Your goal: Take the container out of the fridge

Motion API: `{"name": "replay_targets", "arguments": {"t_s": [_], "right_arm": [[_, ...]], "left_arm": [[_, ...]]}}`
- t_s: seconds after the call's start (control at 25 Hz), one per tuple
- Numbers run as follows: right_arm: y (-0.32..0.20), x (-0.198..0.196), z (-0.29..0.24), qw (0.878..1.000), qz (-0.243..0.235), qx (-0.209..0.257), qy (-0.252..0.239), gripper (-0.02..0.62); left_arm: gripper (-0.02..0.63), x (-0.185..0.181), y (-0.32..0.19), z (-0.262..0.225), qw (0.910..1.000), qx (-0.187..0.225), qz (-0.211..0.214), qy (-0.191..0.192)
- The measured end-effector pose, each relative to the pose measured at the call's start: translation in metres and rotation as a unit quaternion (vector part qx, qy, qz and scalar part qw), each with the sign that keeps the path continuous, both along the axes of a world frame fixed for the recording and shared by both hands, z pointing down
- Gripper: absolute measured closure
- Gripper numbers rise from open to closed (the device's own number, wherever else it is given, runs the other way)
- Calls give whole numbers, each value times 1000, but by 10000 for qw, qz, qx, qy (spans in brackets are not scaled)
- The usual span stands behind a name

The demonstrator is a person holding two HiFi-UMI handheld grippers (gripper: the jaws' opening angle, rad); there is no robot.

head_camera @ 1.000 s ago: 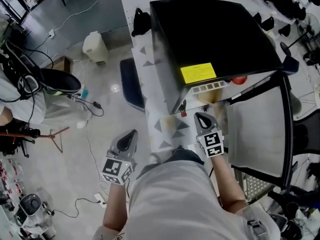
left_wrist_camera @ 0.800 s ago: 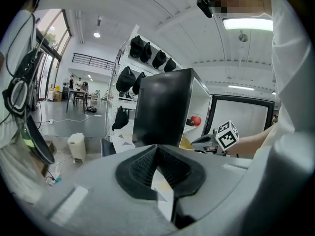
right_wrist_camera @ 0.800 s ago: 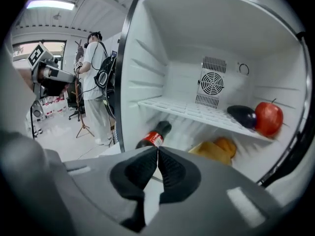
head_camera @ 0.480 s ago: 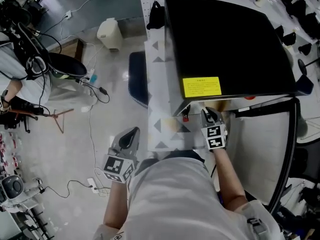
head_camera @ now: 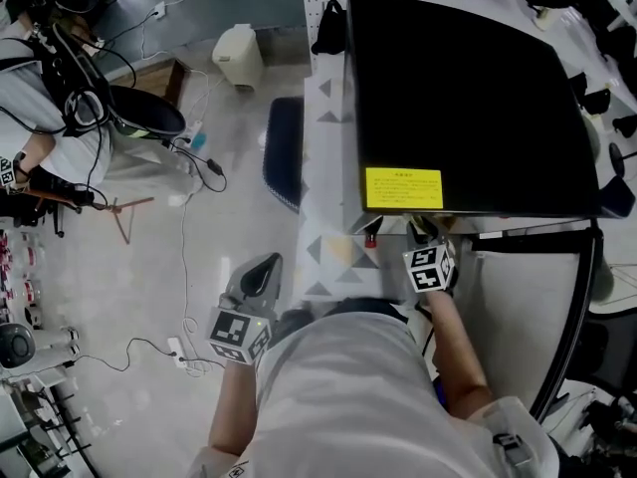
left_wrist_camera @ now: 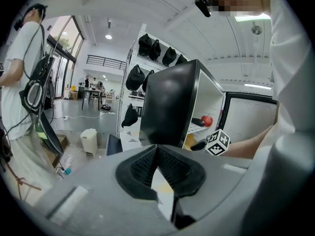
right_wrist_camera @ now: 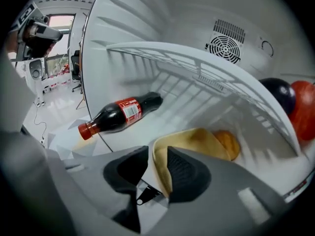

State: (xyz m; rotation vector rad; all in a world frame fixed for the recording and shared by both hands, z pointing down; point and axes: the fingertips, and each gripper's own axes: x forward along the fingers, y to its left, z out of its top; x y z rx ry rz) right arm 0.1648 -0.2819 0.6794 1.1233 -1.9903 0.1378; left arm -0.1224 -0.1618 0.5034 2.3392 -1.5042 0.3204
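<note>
One yellowish container (right_wrist_camera: 197, 139) is seen on the floor of the fridge (head_camera: 468, 88), at 6 o'clock in the right gripper view. Its near rim is clamped between the jaws of the right gripper (right_wrist_camera: 158, 154), the wall filling the narrow gap between the pads. One orange-brown lump (right_wrist_camera: 227, 142) lies inside the container, toward its 3 o'clock side; what it is cannot be told.

One cola bottle (right_wrist_camera: 118, 116) with a red cap and red label is laid on its side at 10 o'clock from the container, apart from it, cap toward the fridge opening. One white wire shelf (right_wrist_camera: 206, 70) spans the compartment above both. On that shelf, at 3 o'clock in the view, two round fruits are counted: one dark (right_wrist_camera: 276, 95) and one red (right_wrist_camera: 304, 109), side by side.

In the head view the fridge is seen from above as a black box with one yellow label (head_camera: 403, 187), its door (head_camera: 523, 297) swung open at 4 o'clock.

The left gripper (left_wrist_camera: 157, 147) is held outside the fridge at 8 o'clock in the head view, its jaws pressed together on nothing.
</note>
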Motion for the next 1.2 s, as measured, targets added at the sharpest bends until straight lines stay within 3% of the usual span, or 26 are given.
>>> {"name": "replay_targets", "arguments": {"t_s": [0.28, 0.4, 0.72, 1.2], "right_arm": [[0, 2, 17, 9995, -115, -245, 143, 472], [4, 1, 20, 9992, -109, -340, 167, 527], [15, -13, -2, 9992, 60, -198, -346, 572], [54, -41, -56, 9934, 118, 114, -1136, 577]], "left_arm": [[597, 0, 3, -1, 10000, -7, -67, -66], [597, -3, 6, -2, 9999, -4, -81, -74], [597, -6, 11, -1, 10000, 25, 81, -51], [597, 0, 12, -2, 9977, 80, 666, 99]]}}
